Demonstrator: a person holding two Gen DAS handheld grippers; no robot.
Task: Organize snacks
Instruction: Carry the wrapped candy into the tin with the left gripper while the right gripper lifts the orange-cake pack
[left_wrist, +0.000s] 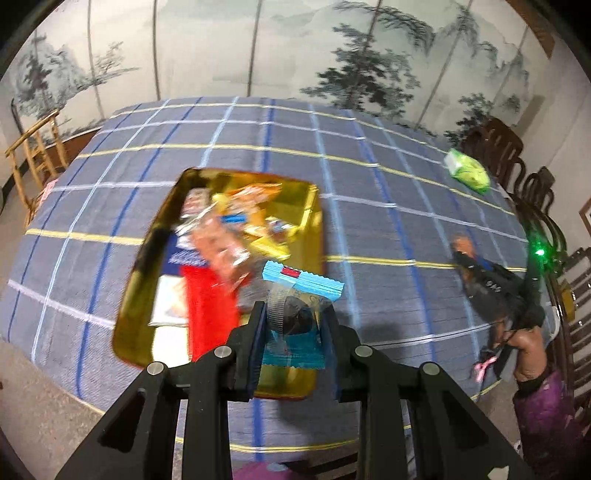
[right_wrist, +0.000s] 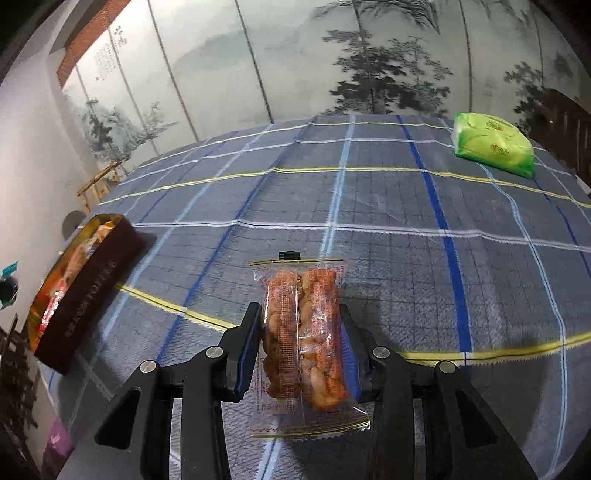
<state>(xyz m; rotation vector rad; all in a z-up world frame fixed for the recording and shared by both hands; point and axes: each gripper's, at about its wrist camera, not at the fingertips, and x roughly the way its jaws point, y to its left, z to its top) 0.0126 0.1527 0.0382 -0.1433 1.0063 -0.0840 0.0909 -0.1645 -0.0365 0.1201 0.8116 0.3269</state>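
My left gripper (left_wrist: 295, 314) is shut on a clear snack packet with blue ends (left_wrist: 295, 317) and holds it above the near right corner of a gold tin (left_wrist: 140, 266) filled with several snack packets. My right gripper (right_wrist: 299, 314) is shut on a clear packet of orange-brown fried snacks (right_wrist: 303, 332), held above the blue checked tablecloth (right_wrist: 388, 251). The tin shows at the far left of the right wrist view (right_wrist: 85, 288), with a dark brown side. The right gripper also shows at the right of the left wrist view (left_wrist: 491, 284), blurred.
A green tissue pack (right_wrist: 495, 144) lies at the far right of the table; it also shows in the left wrist view (left_wrist: 469, 171). Dark wooden chairs (left_wrist: 517, 162) stand along the right edge. A light wooden chair (left_wrist: 33, 155) stands at the far left. A painted screen is behind.
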